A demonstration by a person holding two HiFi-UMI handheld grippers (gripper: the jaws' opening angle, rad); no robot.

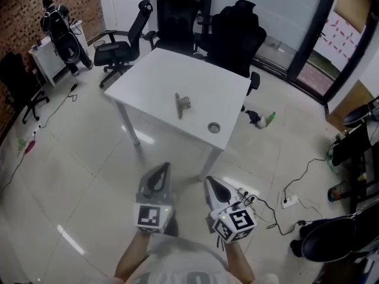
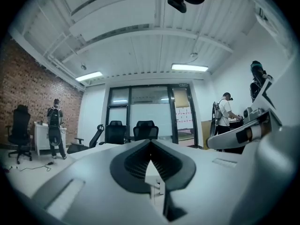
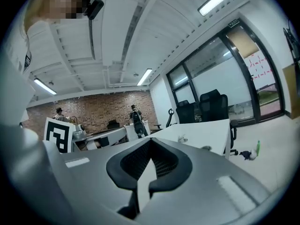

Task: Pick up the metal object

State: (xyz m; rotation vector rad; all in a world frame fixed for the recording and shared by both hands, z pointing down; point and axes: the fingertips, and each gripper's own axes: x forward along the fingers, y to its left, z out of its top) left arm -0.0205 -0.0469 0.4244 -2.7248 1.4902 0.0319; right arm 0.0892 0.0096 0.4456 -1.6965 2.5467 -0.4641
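Note:
A small metal object (image 1: 181,104) lies near the middle of the white table (image 1: 154,70); in the right gripper view the metal object (image 3: 182,138) is a tiny shape on the distant tabletop. A small round metal piece (image 1: 214,127) sits near the table's front edge. My left gripper (image 1: 166,166) and right gripper (image 1: 209,181) hover side by side over the floor, well short of the table and pointing at it. Both hold nothing. The left gripper (image 2: 150,143) has its jaws together, and so does the right gripper (image 3: 151,140). In the left gripper view the jaws hide the object.
Black office chairs (image 1: 234,31) crowd the table's far side. A person (image 1: 59,28) stands at a desk at far left. A green-and-white thing (image 1: 262,120) lies on the floor right of the table. Cables and a power strip (image 1: 289,202) lie at right.

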